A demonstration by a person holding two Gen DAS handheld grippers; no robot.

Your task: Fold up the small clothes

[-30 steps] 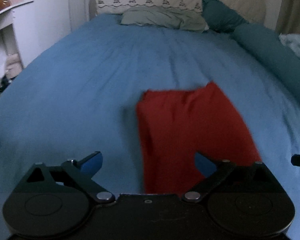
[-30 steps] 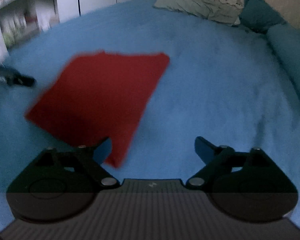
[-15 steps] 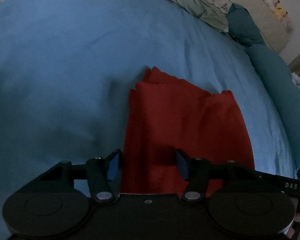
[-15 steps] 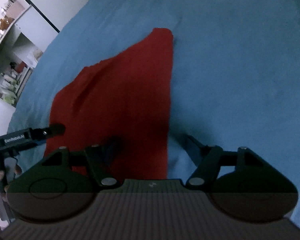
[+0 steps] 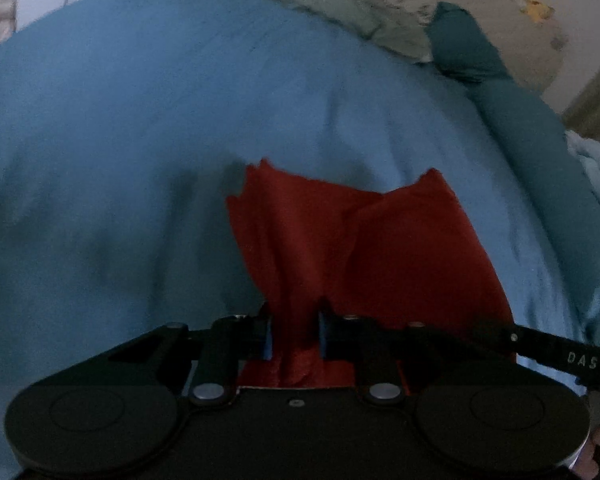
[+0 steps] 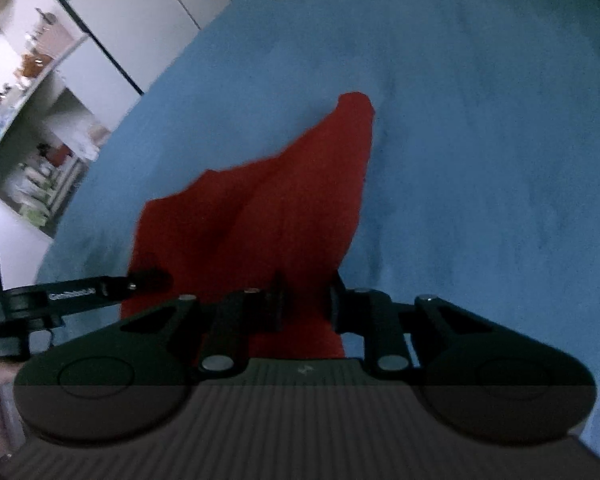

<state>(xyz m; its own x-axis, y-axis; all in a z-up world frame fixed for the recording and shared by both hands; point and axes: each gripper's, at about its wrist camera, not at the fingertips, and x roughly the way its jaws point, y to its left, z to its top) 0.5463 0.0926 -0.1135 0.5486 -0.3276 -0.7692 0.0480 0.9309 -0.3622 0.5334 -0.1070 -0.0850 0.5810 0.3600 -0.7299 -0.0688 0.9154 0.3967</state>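
Red cloth (image 5: pixel 352 248), creased on the blue bedspread (image 5: pixel 120 160), is pinched by both grippers' fingers (image 5: pixel 265 336).

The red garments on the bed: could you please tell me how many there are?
1. A single red garment lies on the blue bedspread, its near edge pinched by the left gripper and right gripper. Nothing suggests another underneath.

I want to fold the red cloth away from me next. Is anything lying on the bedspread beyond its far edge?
Nothing visible does. Both the left gripper and the right gripper are closed on the red cloth, and the blue bedspread beyond its far edge is bare up to the grey pillow.
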